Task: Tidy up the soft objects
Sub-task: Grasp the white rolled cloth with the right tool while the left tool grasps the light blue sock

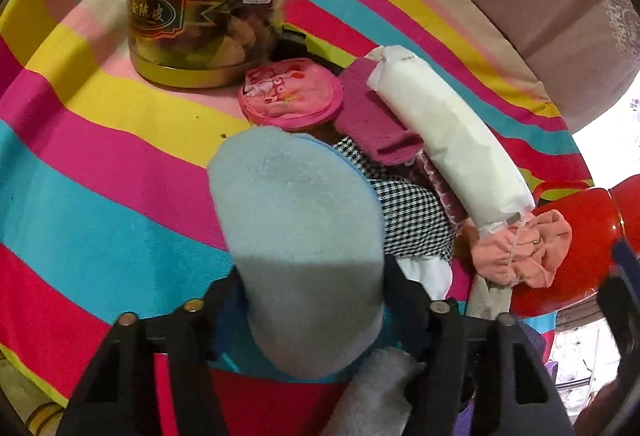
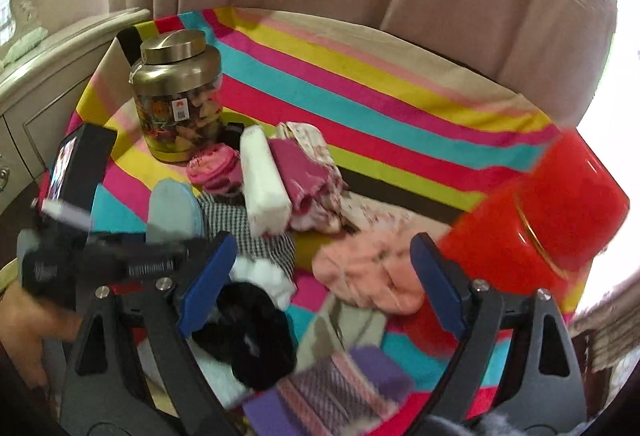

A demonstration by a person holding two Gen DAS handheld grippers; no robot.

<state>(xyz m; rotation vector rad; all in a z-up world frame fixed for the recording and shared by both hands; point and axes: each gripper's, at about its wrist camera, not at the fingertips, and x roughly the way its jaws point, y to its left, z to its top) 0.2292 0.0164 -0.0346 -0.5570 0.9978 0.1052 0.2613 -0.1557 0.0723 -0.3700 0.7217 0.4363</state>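
A light blue soft oval pad stands between the fingers of my left gripper, whose jaws press on its two sides. In the right wrist view the same pad sticks up from the left gripper, which is blurred. Just beyond it lies a pile of soft things: a round pink pad, a magenta cloth, a white wrapped roll, a houndstooth cloth and a salmon cloth. My right gripper hangs open over the salmon cloth and a black scrunchie, touching neither.
Everything lies on a striped cloth spread over a cushioned seat. A jar with a gold lid stands at the back left. A shiny red container lies on its side at the right. A pale cabinet borders the left.
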